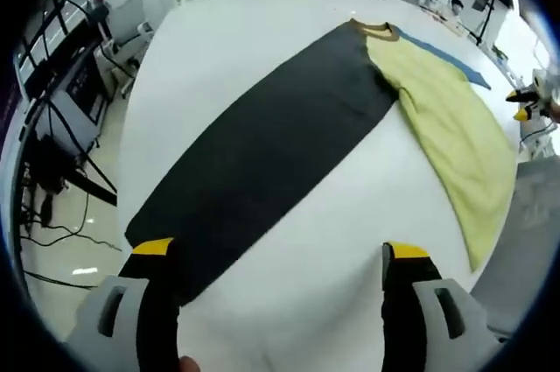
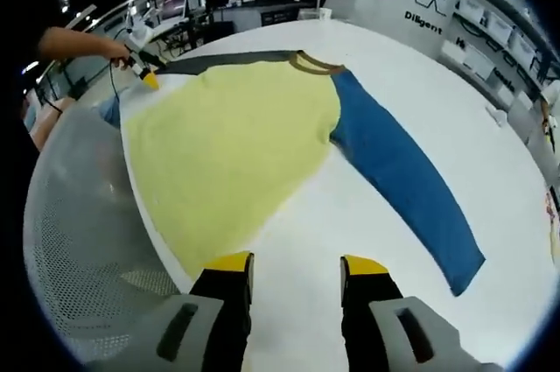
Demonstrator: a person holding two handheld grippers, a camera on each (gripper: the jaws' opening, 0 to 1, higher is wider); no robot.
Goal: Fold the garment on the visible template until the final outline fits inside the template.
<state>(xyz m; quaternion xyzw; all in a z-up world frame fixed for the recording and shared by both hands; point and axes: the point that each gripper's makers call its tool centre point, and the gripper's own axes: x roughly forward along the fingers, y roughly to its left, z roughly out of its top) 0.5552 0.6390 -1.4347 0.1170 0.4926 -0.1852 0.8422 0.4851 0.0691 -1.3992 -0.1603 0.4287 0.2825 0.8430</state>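
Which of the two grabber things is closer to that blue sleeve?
The right gripper: the blue sleeve runs just ahead of its open jaws. The left gripper sits by the dark sleeve, with the blue one across the yellow body.

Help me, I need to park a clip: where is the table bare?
Bare table lies beyond the blue sleeve, and between the dark sleeve and yellow body. The yellow body crowds the edge beside the mesh chair.
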